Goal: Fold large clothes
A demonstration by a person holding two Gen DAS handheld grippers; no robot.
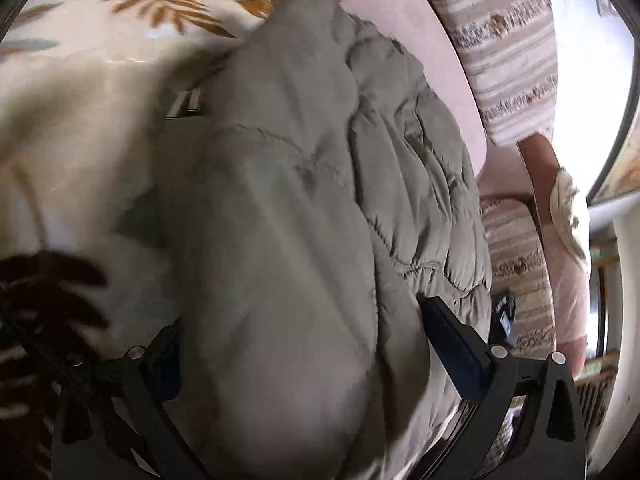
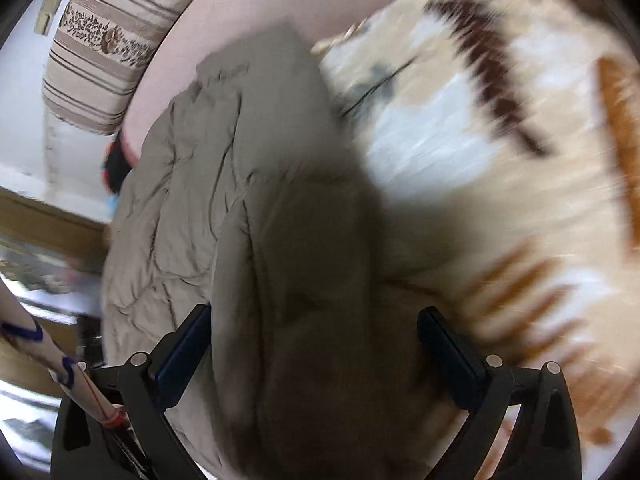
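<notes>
A puffy grey-green quilted jacket (image 1: pixel 304 184) lies on a bed with a cream leaf-print cover (image 1: pixel 80 140). My left gripper (image 1: pixel 304 344) is open, its jaws wide apart with a thick fold of the jacket bulging between them. In the right wrist view the same jacket (image 2: pixel 224 184) fills the middle. My right gripper (image 2: pixel 316 340) is also open, with a bunched fold of the jacket between its two fingers. The right view is blurred by motion. The fingertips of both grippers are partly hidden by the cloth.
A pink sheet (image 1: pixel 432 52) and a striped beige pillow (image 1: pixel 508 52) lie past the jacket; the pillow also shows in the right wrist view (image 2: pixel 100 48). The leaf-print cover (image 2: pixel 500 160) spreads to the right there. The room floor and furniture (image 2: pixel 36 248) show beyond the bed edge.
</notes>
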